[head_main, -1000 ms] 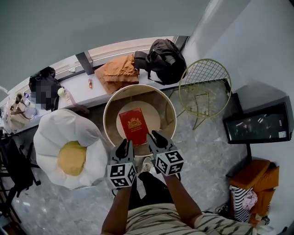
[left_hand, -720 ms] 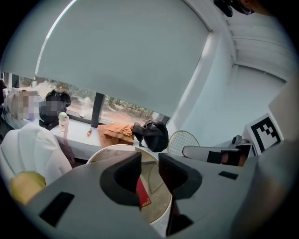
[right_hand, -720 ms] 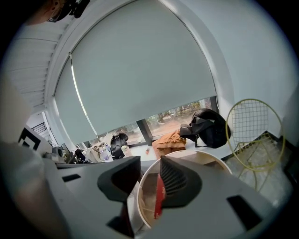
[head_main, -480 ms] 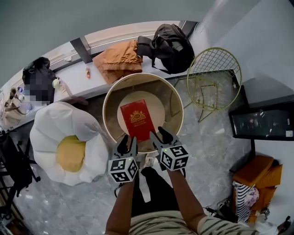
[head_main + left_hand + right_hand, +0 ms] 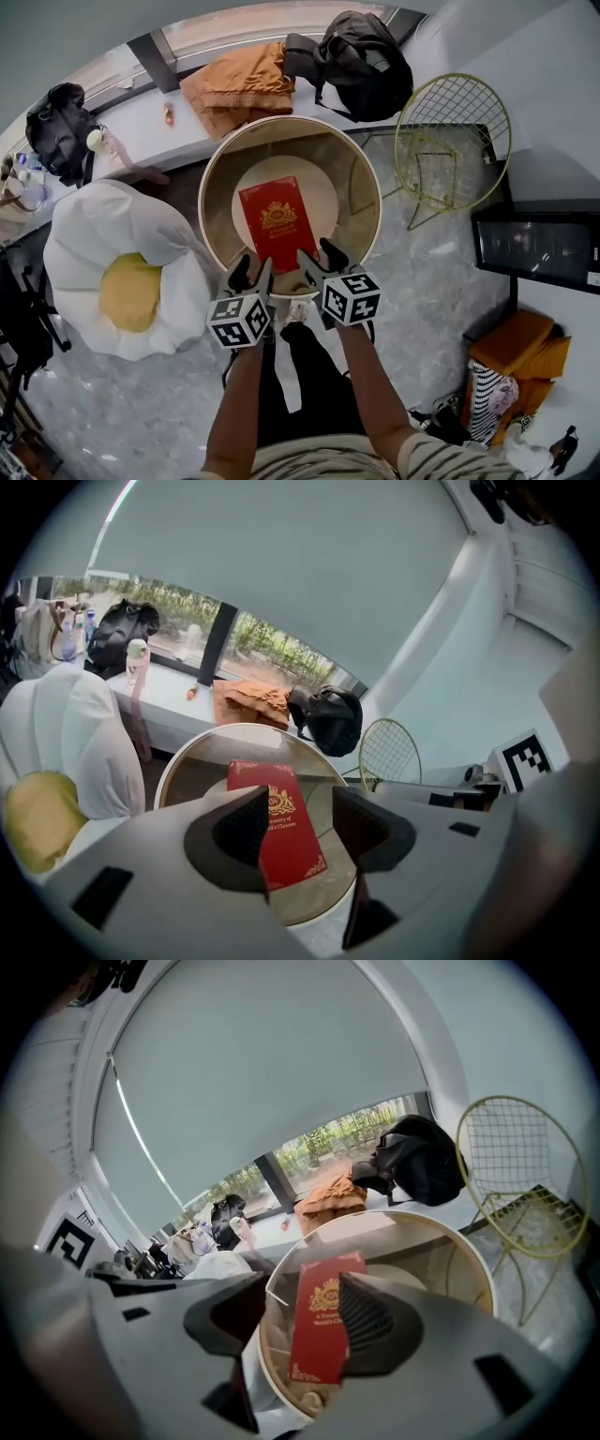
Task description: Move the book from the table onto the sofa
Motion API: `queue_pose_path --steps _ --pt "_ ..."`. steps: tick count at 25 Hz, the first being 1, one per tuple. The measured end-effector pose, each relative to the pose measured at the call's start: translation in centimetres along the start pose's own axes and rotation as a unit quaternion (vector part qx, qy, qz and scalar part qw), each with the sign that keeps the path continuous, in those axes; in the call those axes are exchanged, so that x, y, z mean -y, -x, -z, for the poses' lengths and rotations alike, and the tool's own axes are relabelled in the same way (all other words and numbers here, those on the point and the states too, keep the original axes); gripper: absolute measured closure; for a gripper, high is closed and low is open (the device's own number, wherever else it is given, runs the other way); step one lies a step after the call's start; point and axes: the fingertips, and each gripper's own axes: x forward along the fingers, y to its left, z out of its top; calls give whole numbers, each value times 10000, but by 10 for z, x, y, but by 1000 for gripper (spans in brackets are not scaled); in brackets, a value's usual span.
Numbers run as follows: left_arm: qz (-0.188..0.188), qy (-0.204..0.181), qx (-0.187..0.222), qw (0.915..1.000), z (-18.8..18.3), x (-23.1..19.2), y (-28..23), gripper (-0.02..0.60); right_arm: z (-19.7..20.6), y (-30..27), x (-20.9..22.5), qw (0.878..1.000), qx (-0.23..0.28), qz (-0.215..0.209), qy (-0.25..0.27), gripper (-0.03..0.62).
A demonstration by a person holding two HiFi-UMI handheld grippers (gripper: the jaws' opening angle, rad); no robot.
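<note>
Head view: left claw [image 5: 251,274], right claw [image 5: 322,260], down-tilted, empty, just widening

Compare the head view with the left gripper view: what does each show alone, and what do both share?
Only the head view: the person's striped shirt and the orange box. Only the left gripper view: green trees outdoors. Both: the red book on the round beige-rimmed table, the yellow wire chair, the black backpack and the white-and-yellow egg-shaped sofa.

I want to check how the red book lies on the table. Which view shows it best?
The head view: the red book lies flat on the round table, cover almost whole from above. In both gripper views a jaw hides one side of it.
</note>
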Motion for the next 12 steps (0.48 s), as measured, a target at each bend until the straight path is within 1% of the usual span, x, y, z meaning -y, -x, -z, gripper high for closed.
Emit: queue_pose_path --steps 2,5,9,12 --pt "-22 100 -80 9999 10 -9 -11 366 9 -10 8 9999 -90 -25 -48 343" --pt "-76 239 -216 9995 24 -23 -28 331 20 -25 18 9997 -230 -82 -64 301" --pt "-100 250 -484 9985 44 -36 -51 297 42 -48 34 9983 -505 -211 -203 278" --pt "-180 281 -670 9972 61 -49 -71 284 61 -68 51 9964 -814 -204 -142 255"
